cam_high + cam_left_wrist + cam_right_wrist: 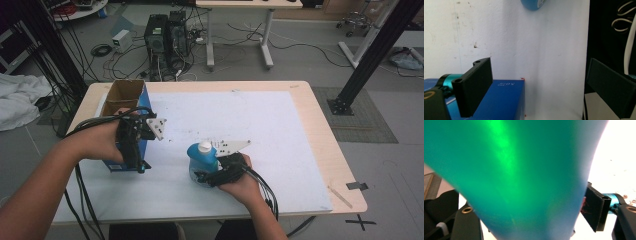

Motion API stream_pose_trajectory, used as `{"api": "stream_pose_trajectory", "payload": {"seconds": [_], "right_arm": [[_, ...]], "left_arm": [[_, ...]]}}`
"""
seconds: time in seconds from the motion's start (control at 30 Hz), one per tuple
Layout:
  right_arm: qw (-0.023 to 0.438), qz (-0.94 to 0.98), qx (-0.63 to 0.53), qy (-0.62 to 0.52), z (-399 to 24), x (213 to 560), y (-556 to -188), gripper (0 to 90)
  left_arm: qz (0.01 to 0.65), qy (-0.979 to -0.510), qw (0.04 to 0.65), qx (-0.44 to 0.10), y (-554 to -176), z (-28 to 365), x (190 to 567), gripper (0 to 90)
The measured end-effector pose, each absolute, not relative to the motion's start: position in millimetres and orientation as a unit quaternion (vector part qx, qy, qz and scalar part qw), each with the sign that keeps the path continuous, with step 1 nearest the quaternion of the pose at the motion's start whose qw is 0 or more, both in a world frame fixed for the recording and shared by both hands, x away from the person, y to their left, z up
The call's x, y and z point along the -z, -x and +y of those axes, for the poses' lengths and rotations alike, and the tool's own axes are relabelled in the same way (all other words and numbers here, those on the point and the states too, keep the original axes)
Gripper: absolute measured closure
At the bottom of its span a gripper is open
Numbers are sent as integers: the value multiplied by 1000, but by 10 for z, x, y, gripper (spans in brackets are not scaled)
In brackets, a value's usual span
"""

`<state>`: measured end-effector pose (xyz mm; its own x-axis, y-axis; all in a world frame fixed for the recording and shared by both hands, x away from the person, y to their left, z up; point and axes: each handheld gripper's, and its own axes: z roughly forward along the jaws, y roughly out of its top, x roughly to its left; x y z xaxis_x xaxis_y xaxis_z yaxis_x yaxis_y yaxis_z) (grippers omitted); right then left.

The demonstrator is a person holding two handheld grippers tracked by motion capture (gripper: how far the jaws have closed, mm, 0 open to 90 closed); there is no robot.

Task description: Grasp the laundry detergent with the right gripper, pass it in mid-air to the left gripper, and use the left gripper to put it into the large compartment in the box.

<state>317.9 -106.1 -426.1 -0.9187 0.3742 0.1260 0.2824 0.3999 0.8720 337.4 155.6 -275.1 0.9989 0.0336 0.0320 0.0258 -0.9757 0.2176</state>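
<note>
One blue bottle [202, 162] with a white cap [204, 146] is stood upright on the white sheet [260, 130] that covers most of the tabletop [320, 145], near the middle of the front edge. One cap is counted on it. In the right gripper view the bottle body [519, 177] is seen very close, blue-green, between the two black jaws.

The right gripper [212, 175] is held at the bottle's lower part, from the front-right side. Its jaws are set on either side of the bottle at a medium width; whether the pads press on the bottle cannot be told.

One open cardboard box [126, 100] with blue sides is placed near the left edge of the tabletop, toward the back-left corner. The left gripper [142, 167] is held at the front of this box. In the left gripper view its two jaws are seen wide apart: one lies over the blue box face [504, 100], the other lies beyond the sheet's edge, and nothing is gripped between them. The bottle base [534, 4] is visible at the top of that view, well apart from the jaws.

Two grippers and two hands are counted in the high view.
</note>
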Motion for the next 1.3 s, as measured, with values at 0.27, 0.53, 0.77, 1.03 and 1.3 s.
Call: {"api": "stream_pose_trajectory", "payload": {"seconds": [0.27,0.53,0.77,1.03,1.3], "right_arm": [[41,834,-517,-187,-1058,4266,-3169,376],[63,831,-522,-179,-1103,4244,-3155,450],[72,830,-525,-176,-1105,4246,-3132,465],[66,828,-531,-165,-1122,4197,-3108,467],[67,833,-531,-144,-1131,4046,-3061,467]], "left_arm": [[14,-994,109,-17,-3384,1534,2765,67],[16,-994,106,-18,-3393,1530,2765,68],[14,-994,108,-18,-3397,1510,2758,67],[13,-994,106,-16,-3405,1499,2732,68],[6,-995,100,-23,-3398,1421,2648,68]]}}
